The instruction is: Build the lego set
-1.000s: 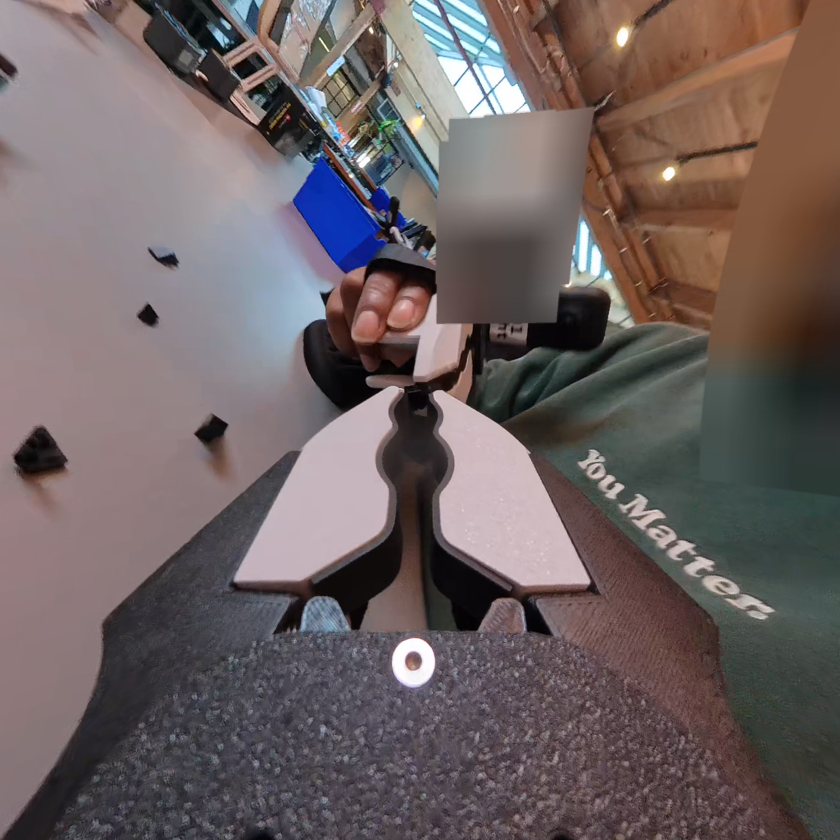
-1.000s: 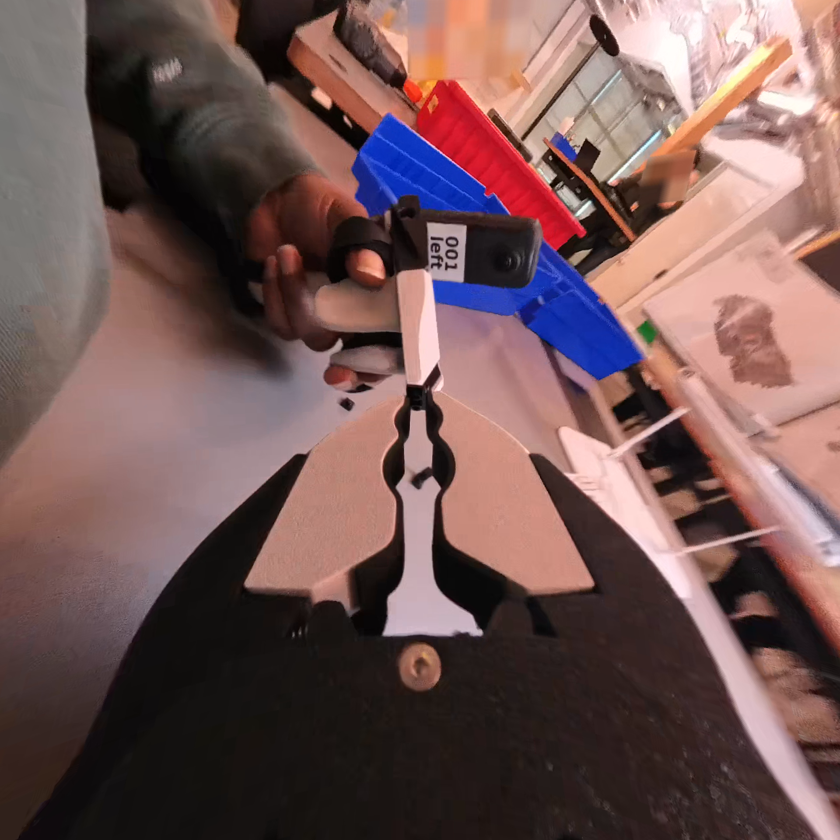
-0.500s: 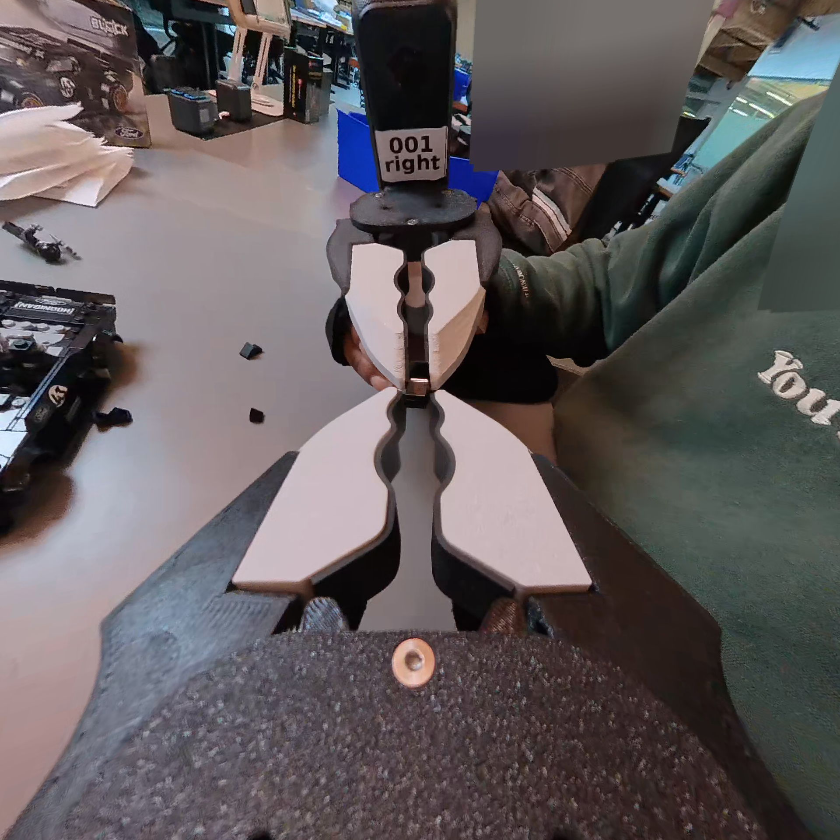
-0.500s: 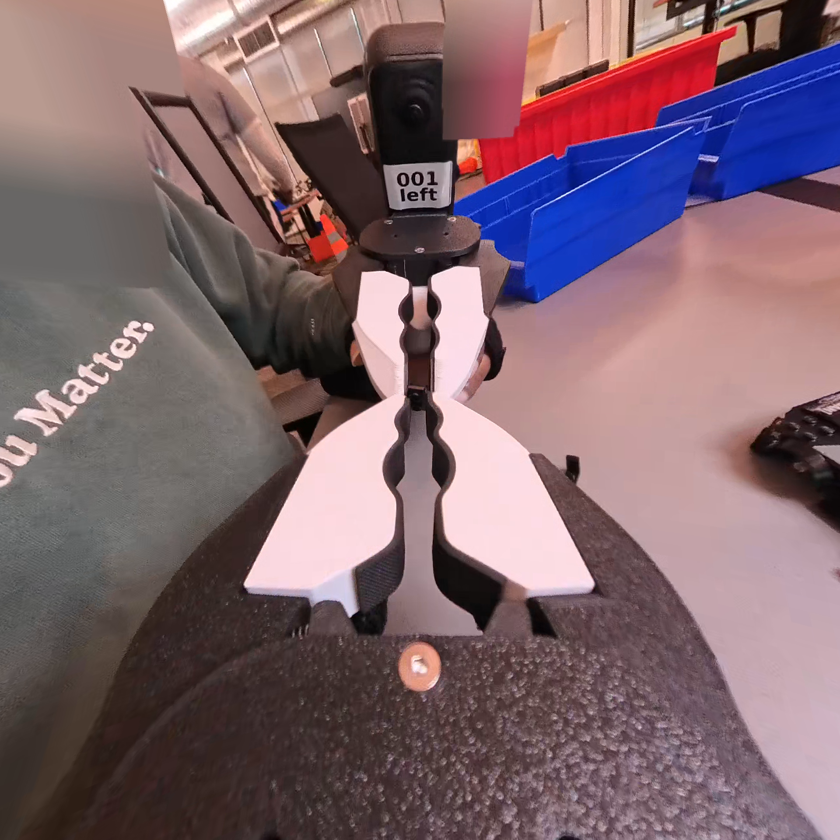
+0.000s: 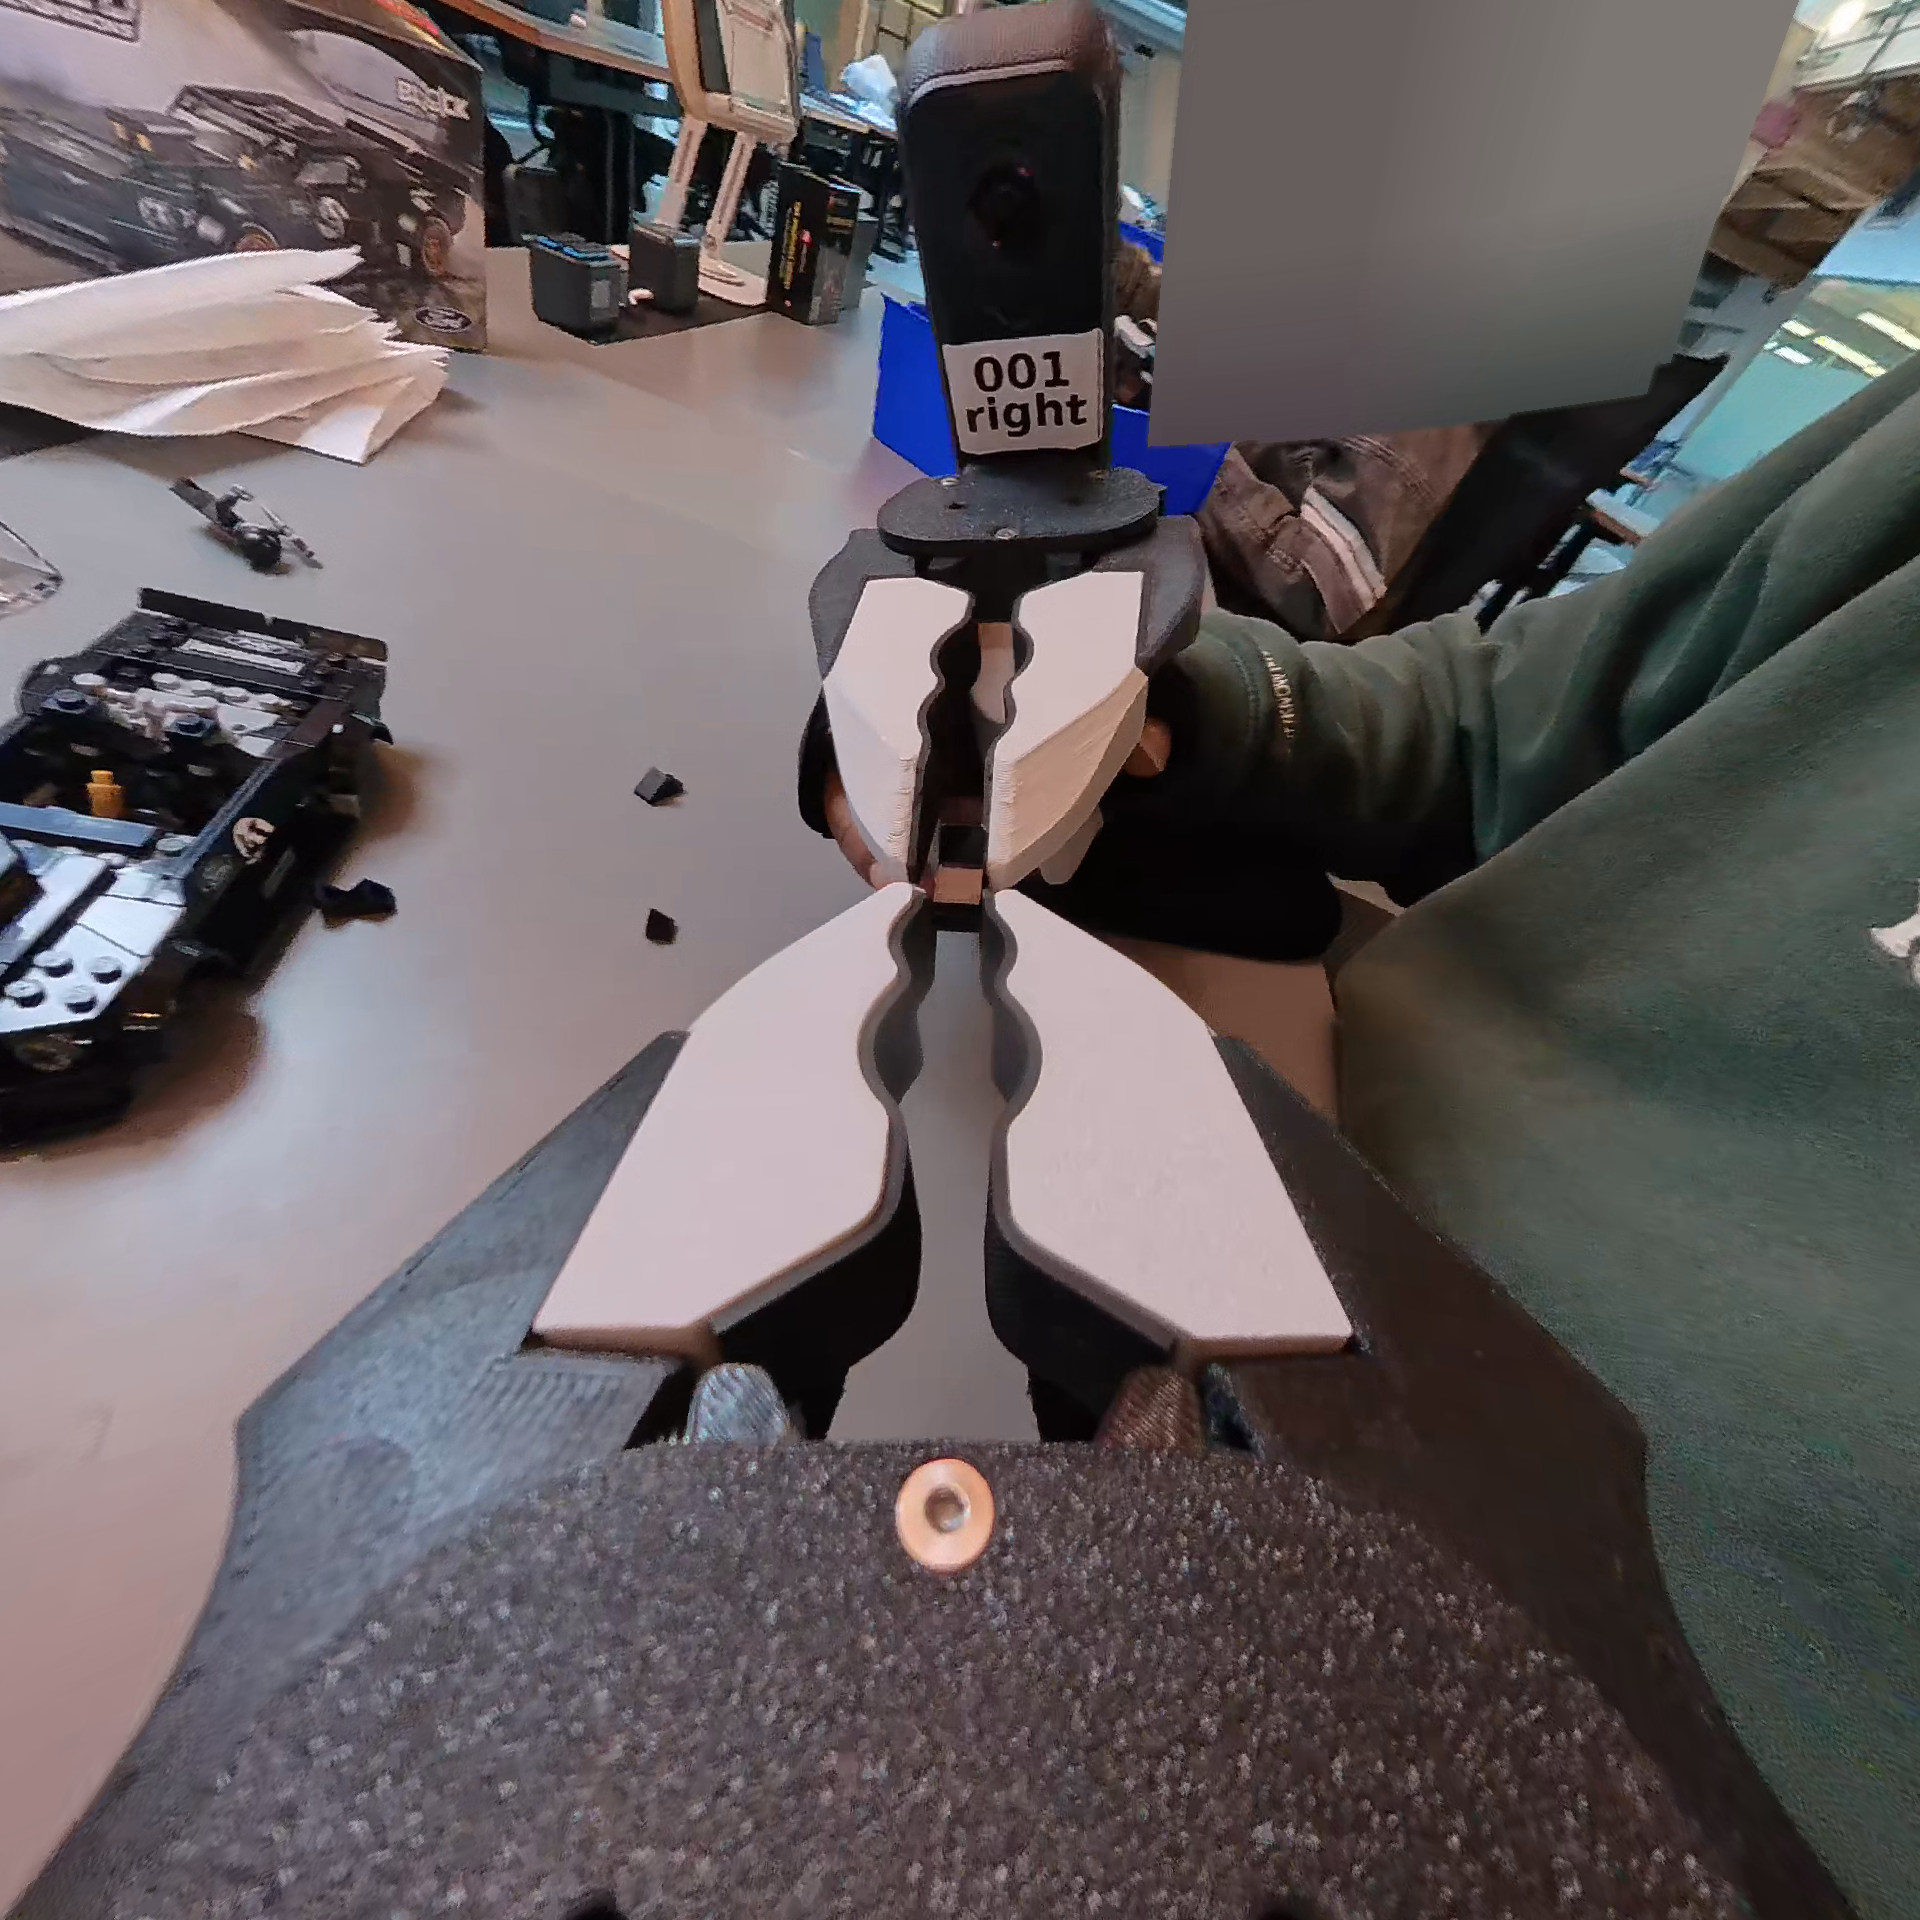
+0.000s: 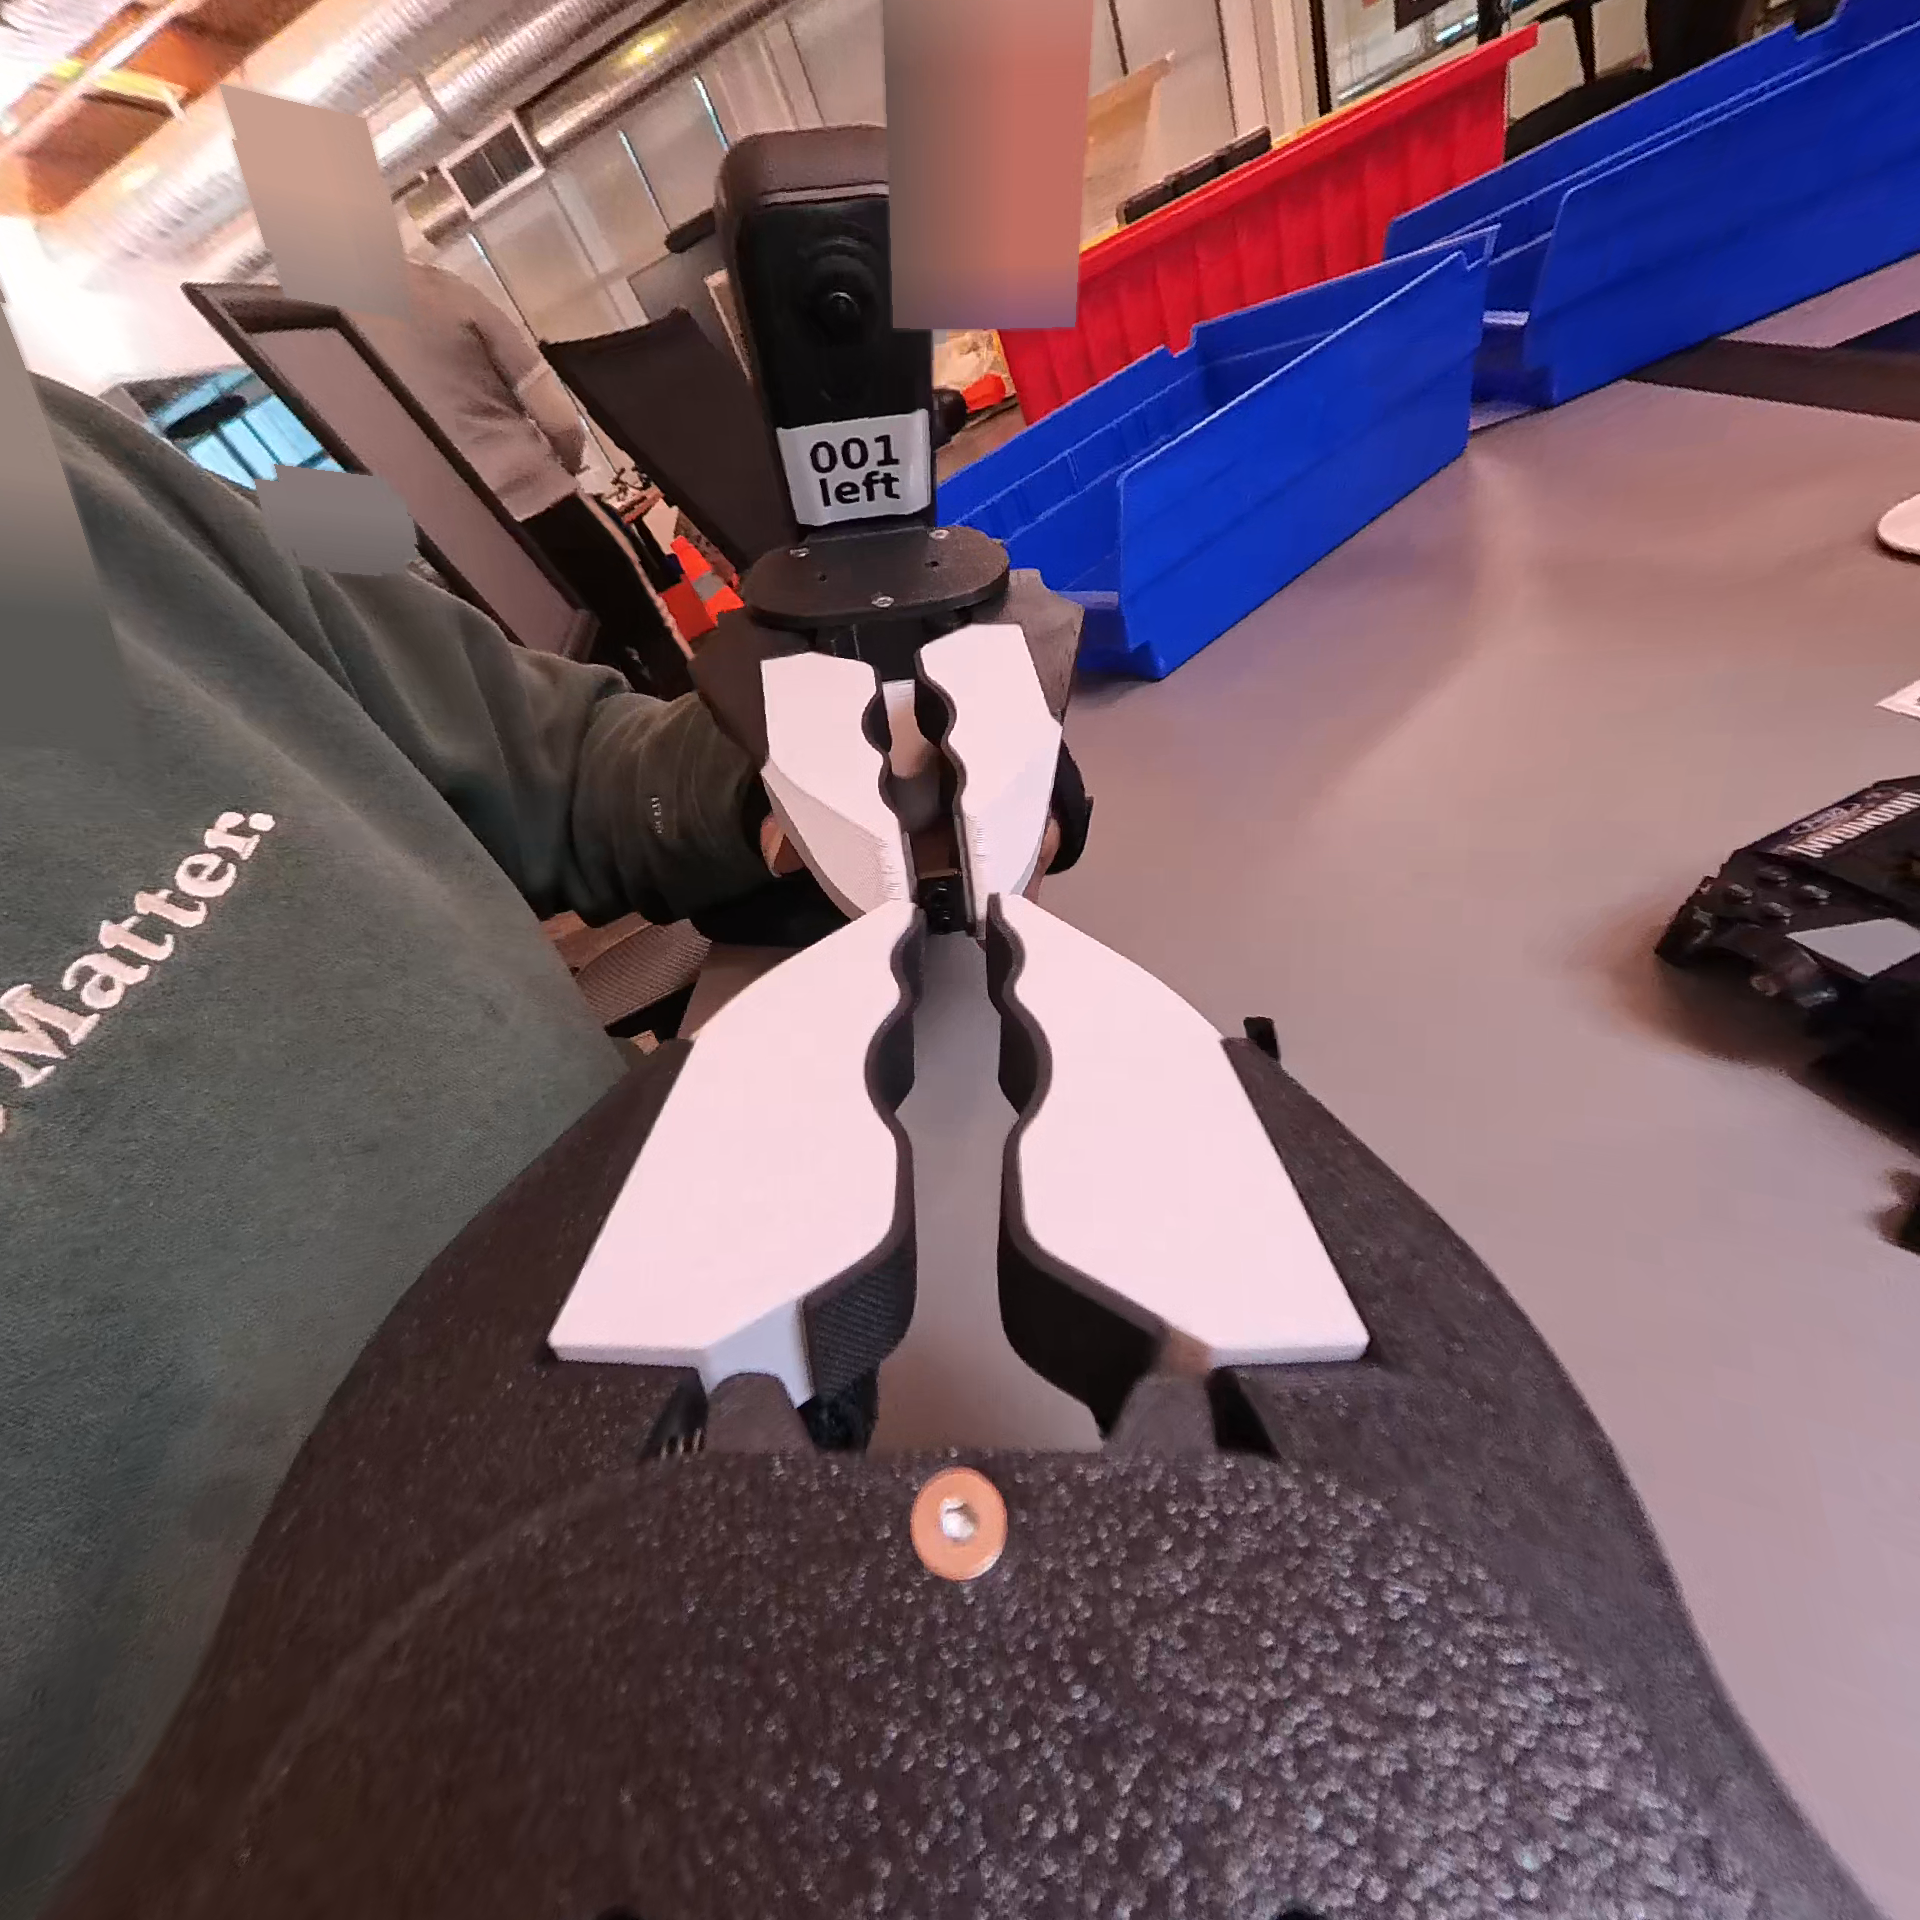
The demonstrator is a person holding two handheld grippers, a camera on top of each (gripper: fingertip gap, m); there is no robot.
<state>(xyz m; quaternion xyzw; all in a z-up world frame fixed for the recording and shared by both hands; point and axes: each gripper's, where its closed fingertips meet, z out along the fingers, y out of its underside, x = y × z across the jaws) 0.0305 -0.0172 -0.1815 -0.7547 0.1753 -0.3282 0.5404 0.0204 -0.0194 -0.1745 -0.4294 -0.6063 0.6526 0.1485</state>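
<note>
Grippers: two, tip to tip above the grey tabletop (image 5: pixel 582 582); each has two white fingers on a black textured body.
Left gripper (image 5: pixel 951 902): clenched on a small black lego brick (image 5: pixel 956 888) at its very tips.
Right gripper (image 6: pixel 948 914): its tips are closed to a narrow gap around the same small piece; I cannot tell whether they are pinching it.
Small piece: it looks like two tiny blocks stacked, one black and one tan-faced, held in the air between the facing tips.
Lego car: one partly built black car model (image 5: pixel 156 790) lies on the table to the left, well apart from the grippers.
Loose bits: three small black pieces (image 5: pixel 658 787) lie between the car and the grippers, plus a thin black sub-assembly (image 5: pixel 244 525) farther back.
In the way: each gripper blocks the other's hand; a green sweatshirt sleeve (image 5: pixel 1455 707) fills one side.
Left view only: the printed set box (image 5: pixel 260 177) and a pile of white paper bags (image 5: pixel 208 364).
Right view only: blue plastic bins (image 6: pixel 1299 468), a red bin (image 6: pixel 1299 208), and only an edge of the car.
</note>
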